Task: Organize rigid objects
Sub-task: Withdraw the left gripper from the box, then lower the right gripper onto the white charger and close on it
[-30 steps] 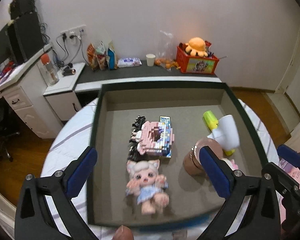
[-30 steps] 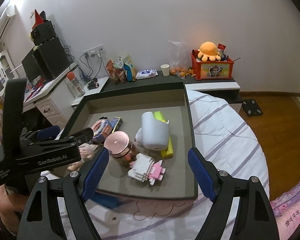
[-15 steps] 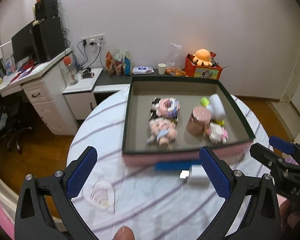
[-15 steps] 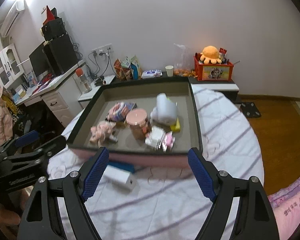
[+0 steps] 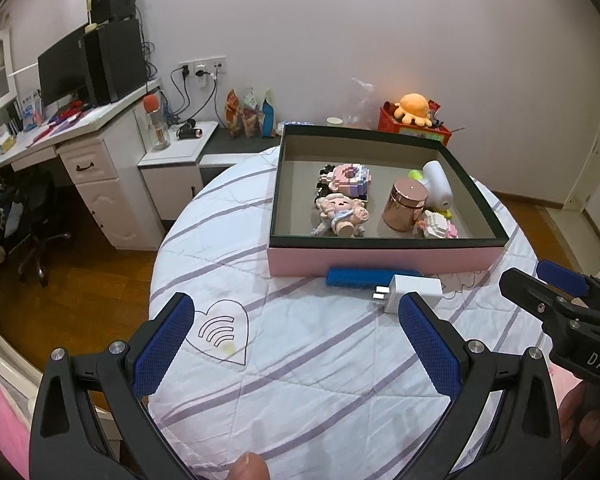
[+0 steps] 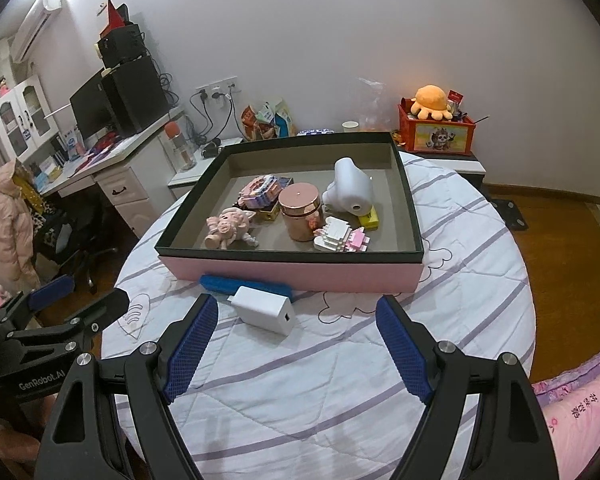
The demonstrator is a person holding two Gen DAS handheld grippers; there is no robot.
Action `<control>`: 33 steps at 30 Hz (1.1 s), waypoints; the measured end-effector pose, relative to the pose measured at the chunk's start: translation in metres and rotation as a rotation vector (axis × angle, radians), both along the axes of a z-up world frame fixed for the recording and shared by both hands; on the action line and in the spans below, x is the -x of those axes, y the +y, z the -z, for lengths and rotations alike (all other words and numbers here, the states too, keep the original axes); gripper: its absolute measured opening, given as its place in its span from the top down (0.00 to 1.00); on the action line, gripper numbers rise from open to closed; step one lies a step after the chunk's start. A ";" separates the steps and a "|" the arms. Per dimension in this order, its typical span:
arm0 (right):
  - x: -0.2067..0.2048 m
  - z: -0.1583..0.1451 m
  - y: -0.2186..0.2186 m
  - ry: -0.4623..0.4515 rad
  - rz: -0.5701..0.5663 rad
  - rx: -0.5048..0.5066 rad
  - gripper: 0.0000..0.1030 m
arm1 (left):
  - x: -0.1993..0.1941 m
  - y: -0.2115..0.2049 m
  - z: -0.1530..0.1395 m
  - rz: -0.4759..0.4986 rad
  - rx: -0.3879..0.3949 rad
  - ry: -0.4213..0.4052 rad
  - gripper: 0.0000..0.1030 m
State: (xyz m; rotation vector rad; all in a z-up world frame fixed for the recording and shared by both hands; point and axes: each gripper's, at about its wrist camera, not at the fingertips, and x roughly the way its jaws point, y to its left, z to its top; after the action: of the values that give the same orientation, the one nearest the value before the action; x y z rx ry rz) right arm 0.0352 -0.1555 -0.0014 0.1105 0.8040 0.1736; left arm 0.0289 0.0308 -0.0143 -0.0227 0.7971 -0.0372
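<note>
Grippers (image 5: 296, 344) (image 6: 298, 344) apart, empty; charger (image 6: 266, 310) beside box (image 6: 292, 274).

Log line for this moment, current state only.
left gripper: open, empty | right gripper: open, empty | white charger, blue bar: on bedspread, outside pink box | toys, copper jar: in box

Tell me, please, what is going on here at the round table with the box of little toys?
A person is tidying small things into a pink box on a quilt-covered table, holding a gripper in each hand. The left gripper and right gripper are both open and empty, hovering short of the box. Inside it sit a doll, a copper jar, a white gadget and block toys. A white charger and a blue bar lie outside, against its front.
</note>
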 end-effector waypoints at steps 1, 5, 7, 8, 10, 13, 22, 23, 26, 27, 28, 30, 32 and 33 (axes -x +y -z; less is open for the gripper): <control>0.000 0.000 0.001 0.000 -0.001 0.001 0.20 | 0.001 0.000 0.000 0.000 -0.001 -0.001 0.00; -0.001 0.005 0.005 0.012 -0.002 0.000 0.20 | 0.002 0.002 0.001 0.001 -0.005 -0.003 0.00; -0.003 0.011 0.008 0.026 -0.004 -0.001 0.20 | 0.000 0.003 0.004 0.000 -0.006 0.003 0.00; -0.006 0.016 0.010 0.039 -0.006 0.001 0.20 | -0.001 0.004 0.006 -0.001 -0.005 0.007 0.00; -0.011 0.026 0.014 0.067 -0.010 -0.002 0.20 | -0.004 0.007 0.011 -0.004 -0.004 0.019 0.00; -0.019 0.039 0.021 0.101 -0.018 -0.004 0.20 | -0.009 0.012 0.018 -0.013 -0.002 0.037 0.00; -0.051 0.081 0.041 0.180 0.003 -0.025 0.20 | -0.028 0.028 0.039 -0.031 0.011 0.082 0.00; -0.054 0.084 0.041 0.183 0.008 -0.024 0.20 | -0.030 0.029 0.041 -0.032 0.010 0.086 0.00; -0.060 0.093 0.043 0.195 0.022 -0.016 0.20 | -0.036 0.032 0.047 -0.033 0.015 0.099 0.00; -0.061 0.095 0.044 0.190 0.024 -0.009 0.20 | -0.038 0.032 0.048 -0.033 0.015 0.102 0.00; -0.061 0.095 0.045 0.183 0.022 -0.001 0.20 | -0.039 0.032 0.050 -0.032 0.015 0.104 0.00; -0.060 0.095 0.047 0.170 0.011 0.010 0.24 | -0.043 0.031 0.053 -0.029 0.017 0.111 0.00; -0.061 0.095 0.048 0.169 0.002 0.019 0.37 | -0.045 0.029 0.054 -0.025 0.017 0.114 0.00; -0.060 0.094 0.048 0.165 -0.003 0.024 0.47 | -0.045 0.028 0.054 -0.021 0.016 0.113 0.00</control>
State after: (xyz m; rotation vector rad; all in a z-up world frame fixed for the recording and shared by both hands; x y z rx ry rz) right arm 0.0953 -0.1073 -0.0955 0.1025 0.9702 0.1588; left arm 0.0738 0.0590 -0.0683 -0.0488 0.9096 -0.0222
